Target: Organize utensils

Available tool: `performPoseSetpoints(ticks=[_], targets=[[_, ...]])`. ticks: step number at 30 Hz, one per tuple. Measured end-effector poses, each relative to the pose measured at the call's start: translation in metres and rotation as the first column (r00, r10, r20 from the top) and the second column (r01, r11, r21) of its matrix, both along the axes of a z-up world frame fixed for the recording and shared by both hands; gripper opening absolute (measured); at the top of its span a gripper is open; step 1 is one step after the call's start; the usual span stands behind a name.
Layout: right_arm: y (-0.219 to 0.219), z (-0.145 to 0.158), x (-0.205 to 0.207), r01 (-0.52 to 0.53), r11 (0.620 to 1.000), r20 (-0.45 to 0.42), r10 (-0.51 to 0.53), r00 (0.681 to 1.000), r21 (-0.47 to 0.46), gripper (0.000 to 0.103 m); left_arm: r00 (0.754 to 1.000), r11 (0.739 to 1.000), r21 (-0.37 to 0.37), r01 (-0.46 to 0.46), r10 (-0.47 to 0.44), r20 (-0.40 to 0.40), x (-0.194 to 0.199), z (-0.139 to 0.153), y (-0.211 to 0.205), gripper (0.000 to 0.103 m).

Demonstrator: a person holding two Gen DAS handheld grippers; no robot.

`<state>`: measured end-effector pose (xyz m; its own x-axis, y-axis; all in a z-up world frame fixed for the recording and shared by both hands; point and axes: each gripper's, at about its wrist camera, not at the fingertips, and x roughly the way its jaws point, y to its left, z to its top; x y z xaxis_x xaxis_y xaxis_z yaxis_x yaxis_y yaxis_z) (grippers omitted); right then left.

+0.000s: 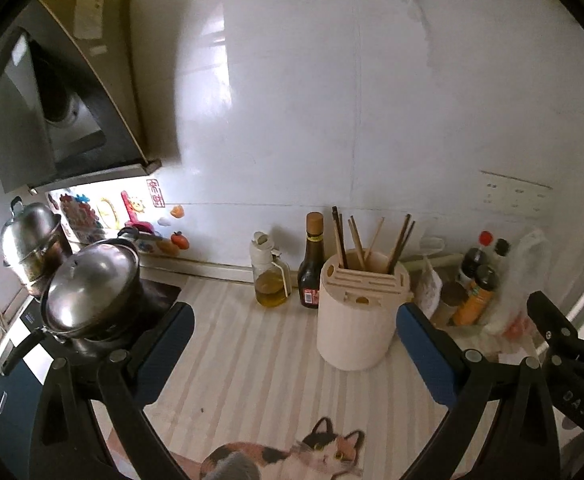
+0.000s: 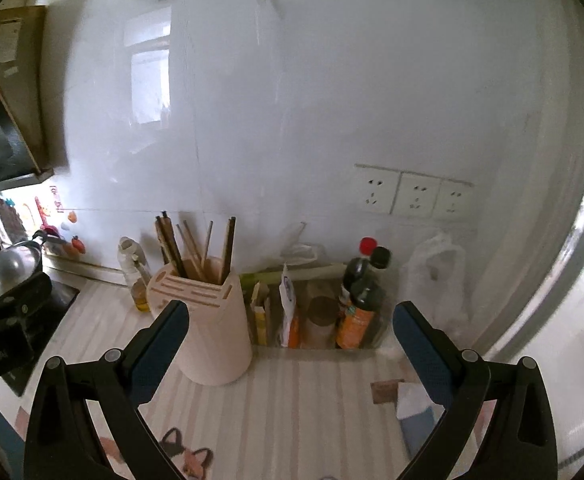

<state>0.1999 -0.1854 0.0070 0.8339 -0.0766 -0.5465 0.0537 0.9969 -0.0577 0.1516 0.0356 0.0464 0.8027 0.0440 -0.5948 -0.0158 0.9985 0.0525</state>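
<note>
Both claws hang above the striped countertop with jaws spread wide and nothing between them: the left gripper and the right gripper. Ahead stands the cream cylindrical utensil holder, upright, with brown wooden chopsticks standing in its back compartment. Just left of it is a dark sauce bottle.

Matt plastic utensil holder; wooden chopsticks; polished metal pot lid; glossy wall tiles.
</note>
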Motion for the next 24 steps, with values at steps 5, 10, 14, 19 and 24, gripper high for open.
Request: performPoseSetpoints(ticks=[5, 10, 14, 19, 24], targets=[[0.012, 0.021, -0.059, 0.033, 0.999, 0.023, -0.033, 0.999, 0.001, 0.103, 0.999, 0.999, 0.005, 0.037, -0.037, 0.018, -0.049, 0.017, 0.015, 0.103], [0.031, 0.035, -0.117, 0.061, 0.998, 0.044, -0.061, 0.997, -0.005, 0.103, 0.999, 0.999, 0.001, 0.047, -0.047, 0.008, -0.092, 0.025, 0.034, 0.103], [0.043, 0.045, -0.157, 0.067, 0.998, 0.052, -0.066, 0.996, -0.009, 0.103, 0.998, 0.998, 0.000, 0.063, -0.063, 0.012, -0.119, 0.032, 0.041, 0.103], [0.049, 0.060, -0.189, 0.070, 0.998, 0.065, -0.069, 0.995, -0.009, 0.103, 0.998, 0.998, -0.007, 0.057, -0.057, 0.029, -0.142, 0.042, 0.046, 0.103], [0.048, 0.070, -0.205, 0.068, 0.998, 0.088, -0.066, 0.994, -0.011, 0.103, 0.998, 0.999, -0.021, 0.040, -0.039, 0.051, -0.154, 0.047, 0.046, 0.103]])
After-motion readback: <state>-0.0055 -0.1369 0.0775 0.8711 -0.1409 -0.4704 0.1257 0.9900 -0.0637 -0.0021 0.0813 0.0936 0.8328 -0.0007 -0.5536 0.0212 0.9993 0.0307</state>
